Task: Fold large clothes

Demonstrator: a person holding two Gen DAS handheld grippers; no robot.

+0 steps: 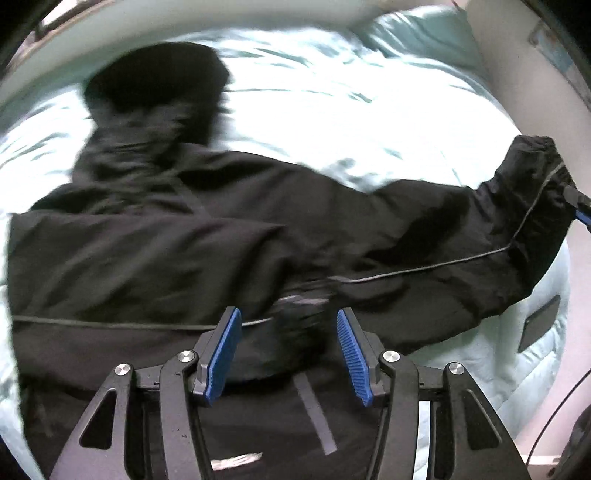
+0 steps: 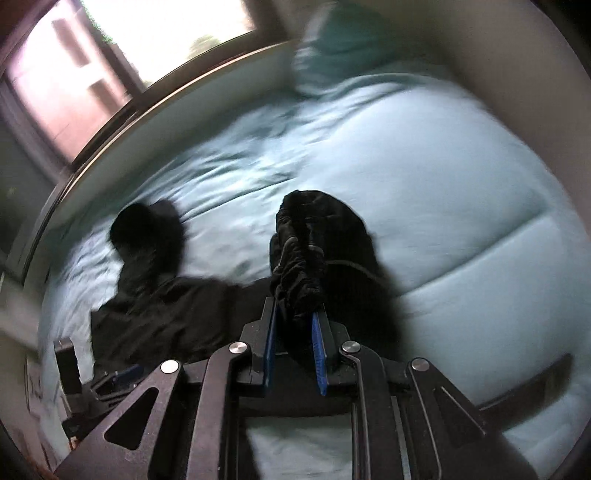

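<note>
Pale blue bedding (image 2: 424,192) fills both views, rumpled near the window (image 2: 122,55) and smooth nearer the wall, with a teal pillow (image 1: 417,33) up at the head. Spread across it lies the black jacket (image 1: 166,251), its hood (image 1: 155,77) pointing toward the far edge and thin grey piping running along the body.

And the right gripper (image 2: 293,321) has its catch: the jaws are clamped on the gathered, elastic cuff (image 2: 301,273) of the sleeve (image 1: 461,229), which stretches out to the side from the body. From the left wrist view you can see that cuff lifted clear at the frame's edge.

The left gripper (image 1: 288,339) hangs over the jacket's middle with its blue pads (image 1: 225,354) well apart; dark fabric shows between them, but nothing is pinched.

This looks like the sleeve fold, early in the job. The next move, I'd judge, calls for carrying that cuff across onto the body and laying the sleeve flat, while the left one pins the torso so it doesn't drag.
</note>
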